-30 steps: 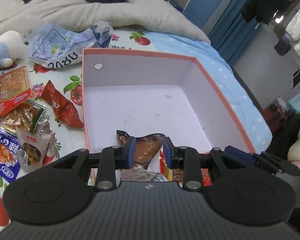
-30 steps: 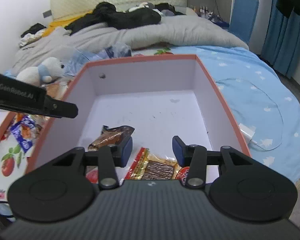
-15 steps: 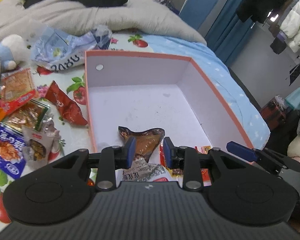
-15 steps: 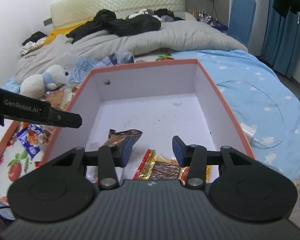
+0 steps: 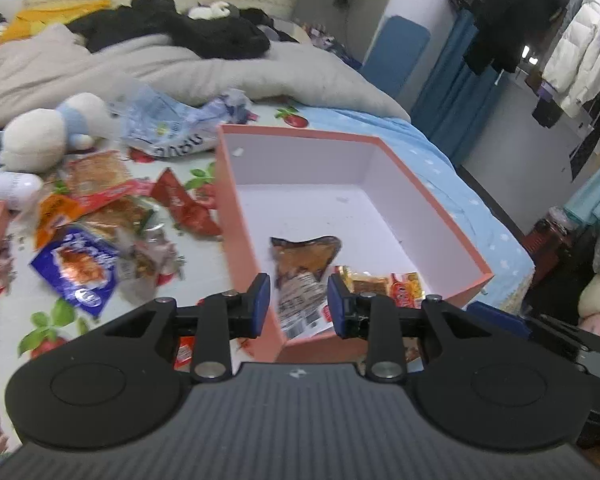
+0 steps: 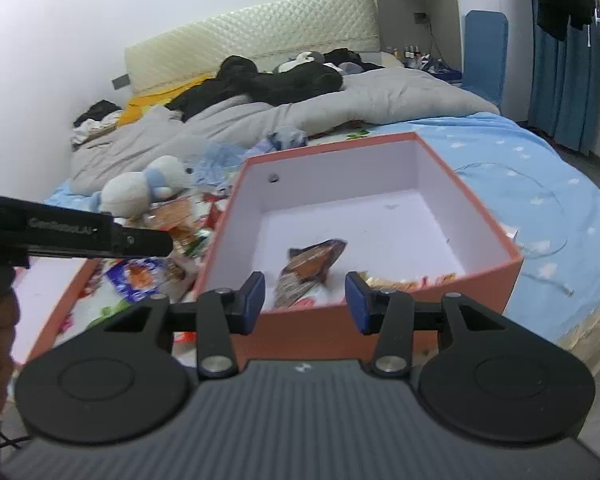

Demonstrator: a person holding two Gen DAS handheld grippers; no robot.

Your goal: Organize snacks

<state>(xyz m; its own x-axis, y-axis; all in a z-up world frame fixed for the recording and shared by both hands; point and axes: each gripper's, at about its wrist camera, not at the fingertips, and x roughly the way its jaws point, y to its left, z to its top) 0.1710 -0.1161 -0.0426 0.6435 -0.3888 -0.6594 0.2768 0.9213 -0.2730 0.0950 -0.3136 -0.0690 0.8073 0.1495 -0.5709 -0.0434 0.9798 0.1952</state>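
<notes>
moved: left gripper [image 5: 294, 300] and right gripper [image 6: 305, 301] pulled back off the box [image 5: 384, 148], brown packet [image 5: 306, 256] left inside
fingers: both spread, nothing pinched
next grab: loose snacks [image 5: 76, 266] lie off the box's left edge, nearer the left gripper

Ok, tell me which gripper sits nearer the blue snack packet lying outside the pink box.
Left. The left gripper hovers over the box's near left corner, beside the blue snack packet. The right gripper hangs at the box's near wall, farther right.

An open pink box [image 5: 428, 200] with a white inside sits on the bed. A brown snack packet [image 5: 304, 258] lies flat at its near end, with yellow and red packets [image 5: 384, 282] just beside it. More snack packets [image 5: 100, 232] lie scattered left of the box.
</notes>
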